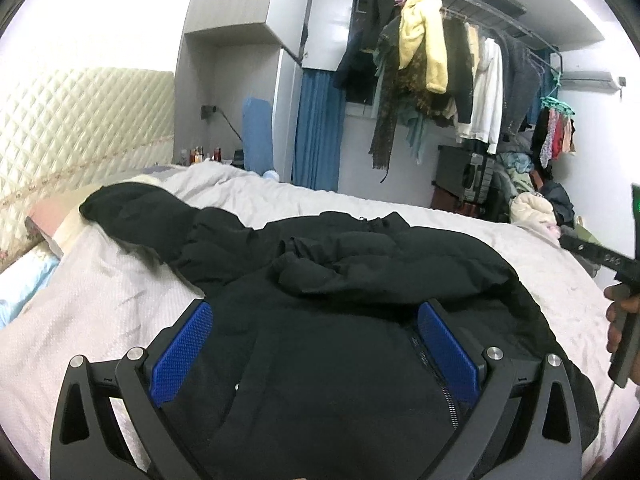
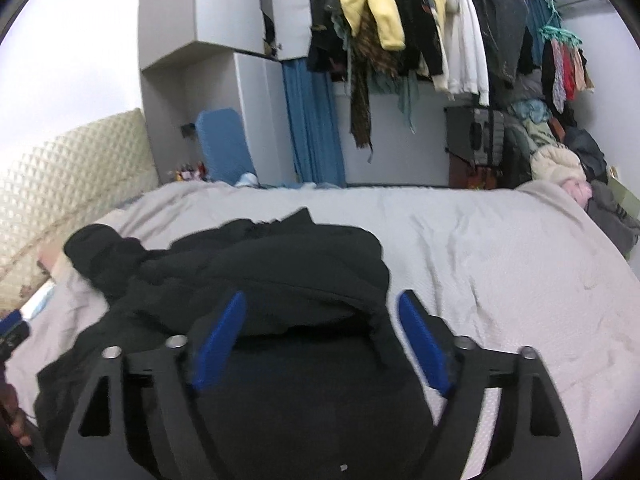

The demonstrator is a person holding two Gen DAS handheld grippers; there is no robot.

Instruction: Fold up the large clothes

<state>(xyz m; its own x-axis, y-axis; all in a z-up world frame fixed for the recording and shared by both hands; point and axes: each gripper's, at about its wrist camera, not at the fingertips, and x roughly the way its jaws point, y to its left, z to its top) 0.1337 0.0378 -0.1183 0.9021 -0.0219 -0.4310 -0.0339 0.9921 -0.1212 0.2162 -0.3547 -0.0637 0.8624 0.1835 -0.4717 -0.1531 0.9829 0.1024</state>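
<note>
A large black padded jacket [image 1: 340, 264] lies rumpled on the bed [image 1: 120, 292], zipper facing up, its hood toward the headboard. It also shows in the right wrist view [image 2: 260, 256]. My left gripper [image 1: 316, 312] is open, its blue pads [image 1: 184, 352] spread wide over the jacket's near part by the zipper. My right gripper [image 2: 322, 304] is open over the jacket's right edge, where a fold of cloth lies between the blue pads [image 2: 218, 336]. The right gripper's body also shows at the right edge of the left wrist view [image 1: 616, 264].
The bed carries a pale grey cover [image 2: 500, 248] and a quilted cream headboard [image 1: 80, 120] on the left. A rack of hanging clothes [image 1: 440, 72] and a pile of clothes [image 2: 560, 160] stand beyond the far side. A blue board [image 2: 226, 144] leans by the grey cabinet [image 1: 240, 8].
</note>
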